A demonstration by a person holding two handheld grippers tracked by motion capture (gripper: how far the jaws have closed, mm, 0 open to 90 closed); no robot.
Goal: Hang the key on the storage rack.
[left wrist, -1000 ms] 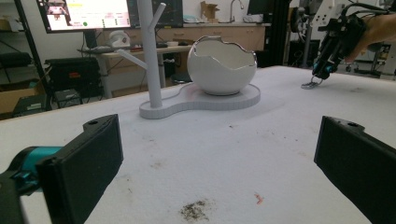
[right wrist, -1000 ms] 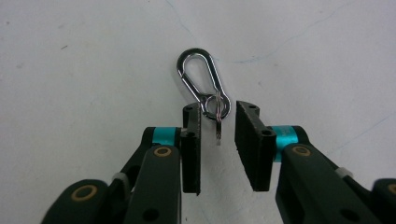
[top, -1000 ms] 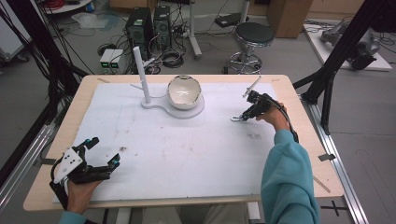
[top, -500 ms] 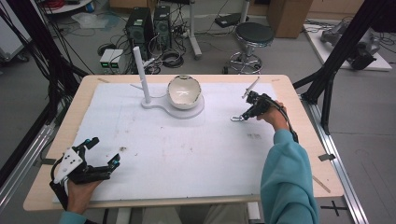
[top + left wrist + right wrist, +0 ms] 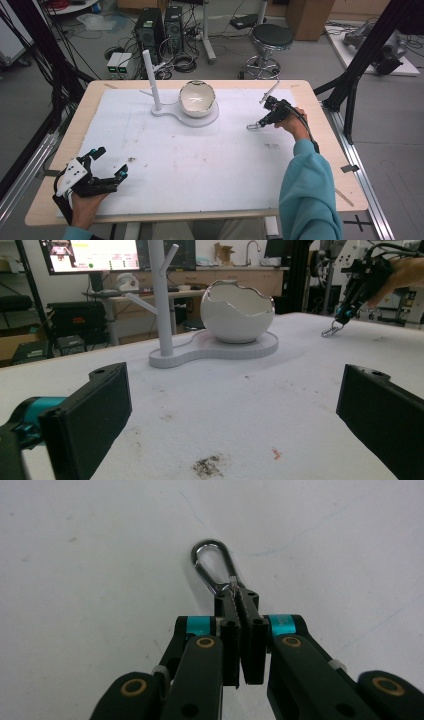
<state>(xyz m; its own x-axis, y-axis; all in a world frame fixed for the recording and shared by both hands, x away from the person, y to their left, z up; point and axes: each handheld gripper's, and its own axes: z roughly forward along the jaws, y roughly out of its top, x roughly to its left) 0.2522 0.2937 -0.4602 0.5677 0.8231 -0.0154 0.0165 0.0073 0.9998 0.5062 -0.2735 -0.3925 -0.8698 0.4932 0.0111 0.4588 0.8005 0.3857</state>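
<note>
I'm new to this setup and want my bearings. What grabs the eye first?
The white eggshell-shaped bowl on its stand with a branched post, at the table's far middle. To its right, the right gripper pinches a silver carabiner; the left gripper sits open near the front-left corner.

White, black and silver on a pale wood table

A white mat [image 5: 200, 165] with dark specks is seen; the bowl [image 5: 197, 98] and stand [image 5: 151, 80] are white, the carabiner [image 5: 212, 567] silver, the gripper [image 5: 242, 602] black with teal bands.

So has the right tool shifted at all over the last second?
No. The right tool, shut on the metal clip, sits at the same spot right of the white bowl.
</note>
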